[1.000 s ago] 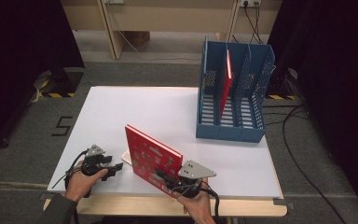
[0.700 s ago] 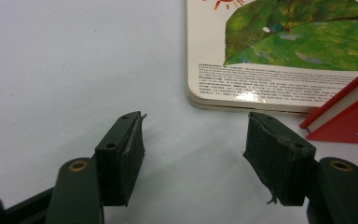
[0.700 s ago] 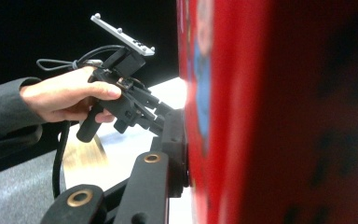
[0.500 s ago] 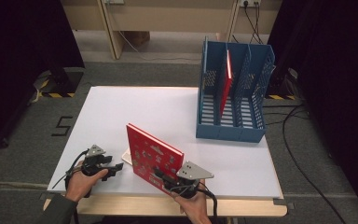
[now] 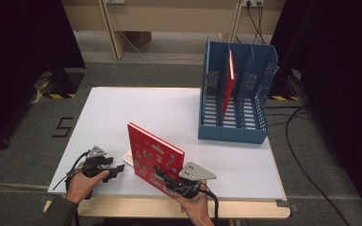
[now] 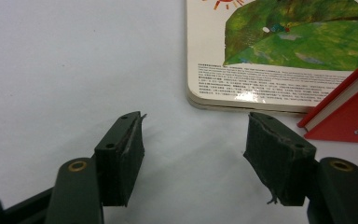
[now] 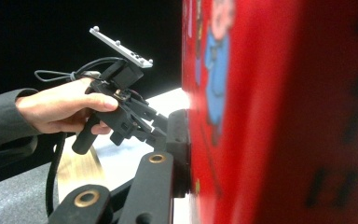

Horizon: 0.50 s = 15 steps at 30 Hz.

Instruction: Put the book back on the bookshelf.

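Observation:
A large red picture book (image 5: 153,153) stands on edge, tilted, near the table's front. My right gripper (image 5: 162,178) is shut on its lower corner. Its jaws have just been closing on the book. In the right gripper view one black jaw presses the red cover (image 7: 279,112) and the other is hidden behind it. A white board book (image 6: 261,51) with a green leaf picture lies flat just beyond my left gripper (image 6: 193,149), which stands open and holds nothing. The red book's corner (image 6: 349,112) rests beside it. From above, the left gripper (image 5: 120,168) sits left of the white book (image 5: 128,158).
A blue file rack (image 5: 233,134) with several slots stands at the table's right back, and a thin red book (image 5: 228,84) leans in a middle slot. The white tabletop (image 5: 169,108) lies between it and the grippers. The left hand and its gripper (image 7: 135,116) are close to the red book.
The red book's top edge has crept slightly up and to the right. The left gripper has kept still.

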Tool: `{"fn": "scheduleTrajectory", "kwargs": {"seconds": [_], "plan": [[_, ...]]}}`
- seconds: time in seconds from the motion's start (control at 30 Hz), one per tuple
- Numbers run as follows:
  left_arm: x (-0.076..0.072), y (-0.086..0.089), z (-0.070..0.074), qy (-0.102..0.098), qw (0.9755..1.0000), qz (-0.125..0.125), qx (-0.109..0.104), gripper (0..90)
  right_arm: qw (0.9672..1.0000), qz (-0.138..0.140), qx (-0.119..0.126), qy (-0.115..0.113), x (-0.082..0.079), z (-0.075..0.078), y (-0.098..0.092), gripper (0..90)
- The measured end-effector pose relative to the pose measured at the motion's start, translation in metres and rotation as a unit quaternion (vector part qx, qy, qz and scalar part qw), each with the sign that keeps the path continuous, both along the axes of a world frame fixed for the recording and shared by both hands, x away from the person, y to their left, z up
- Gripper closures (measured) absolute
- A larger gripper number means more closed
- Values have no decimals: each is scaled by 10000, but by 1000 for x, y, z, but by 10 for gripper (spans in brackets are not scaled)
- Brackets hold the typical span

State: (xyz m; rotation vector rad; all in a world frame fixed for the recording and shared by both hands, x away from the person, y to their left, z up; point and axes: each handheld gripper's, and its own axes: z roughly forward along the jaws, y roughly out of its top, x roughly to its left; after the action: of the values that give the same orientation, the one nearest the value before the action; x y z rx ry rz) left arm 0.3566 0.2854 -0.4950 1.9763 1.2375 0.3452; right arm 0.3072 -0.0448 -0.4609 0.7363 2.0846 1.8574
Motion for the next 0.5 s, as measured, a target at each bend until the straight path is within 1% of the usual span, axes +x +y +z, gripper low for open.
{"fn": "scheduleTrajectory", "kwargs": {"seconds": [0.03, 0.07, 0.13, 0.37, 0.43, 0.5], "plan": [[0, 0, 0, -10, 10000, 7, -6, 359, 10000, 5, -47, 25, -1, 1, 0, 791], [0, 0, 0, -5, 10000, 1, -3, 359, 10000, 26, -13, 32, -1, 1, 0, 792], [0, 0, 0, 7, 10000, -2, -5, 359, 10000, 36, -53, 0, 0, 3, 0, 792], [0, 0, 0, -2, 10000, -6, 11, 359, 10000, 33, 62, 64, 2, 4, -3, 792], [0, 0, 0, -2, 10000, -8, 10, 359, 9998, 40, 163, 127, 3, 6, -5, 792], [0, 0, 0, -2, 10000, 0, 15, 359, 9999, 23, 134, 107, 4, 6, -7, 791]]}}
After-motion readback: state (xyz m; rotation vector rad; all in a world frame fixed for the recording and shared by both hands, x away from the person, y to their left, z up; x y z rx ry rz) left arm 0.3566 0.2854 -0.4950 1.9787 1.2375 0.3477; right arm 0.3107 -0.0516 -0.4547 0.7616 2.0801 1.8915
